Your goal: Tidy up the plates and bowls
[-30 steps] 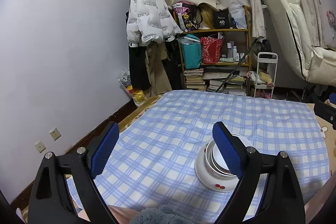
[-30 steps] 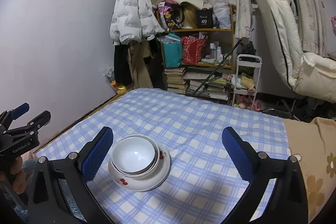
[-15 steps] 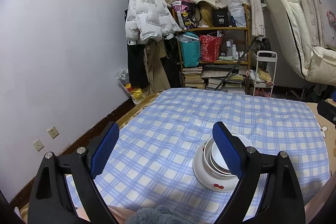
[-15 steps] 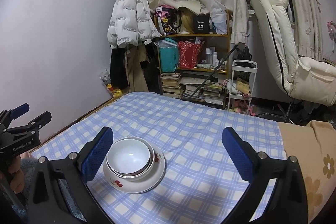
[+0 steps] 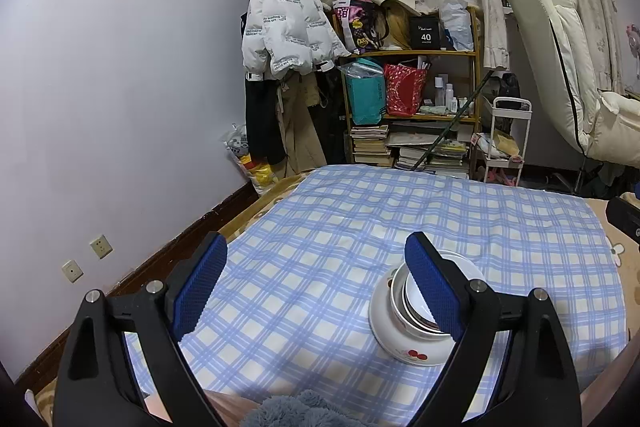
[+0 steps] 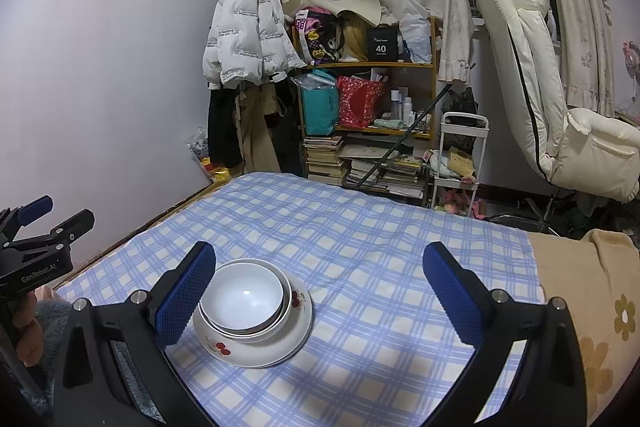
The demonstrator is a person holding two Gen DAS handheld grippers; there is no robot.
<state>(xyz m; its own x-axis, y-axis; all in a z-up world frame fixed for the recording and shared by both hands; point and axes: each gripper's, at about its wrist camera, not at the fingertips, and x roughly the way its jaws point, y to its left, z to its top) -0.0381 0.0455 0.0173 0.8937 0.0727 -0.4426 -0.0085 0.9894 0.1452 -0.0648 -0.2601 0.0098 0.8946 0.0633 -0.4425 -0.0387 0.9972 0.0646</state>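
Since a second ago little has changed: both views have tipped up slightly, so the stack of bowls (image 6: 243, 297) on its cherry-printed plate (image 6: 256, 341) sits a touch lower and nearer in each frame, and nothing on the bed has shifted; the stack stays on the blue checked sheet (image 6: 360, 247) of the bed, the white bowls nested one inside another and resting in the plate; in the right wrist view it lies at about 8 o'clock, just beside the left-hand finger of the right gripper (image 6: 320, 295), whose fingers stand wide apart and hold nothing; in the left wrist view the same plate (image 5: 404, 347) shows at about 4 o'clock, partly hidden behind the right-hand finger of the left gripper (image 5: 320, 285), likewise spread wide and empty; the left gripper also appears at 9 o'clock in the right wrist view, well apart from the dishes; beyond the bed, at 12 o'clock, a cluttered wooden shelf (image 5: 408, 55) carries bags and books, a white puffer jacket (image 5: 286, 31) hangs at 11 o'clock, and a cream recliner (image 6: 560, 99) stands at 2 o'clock; nothing lies between either gripper and the stack.
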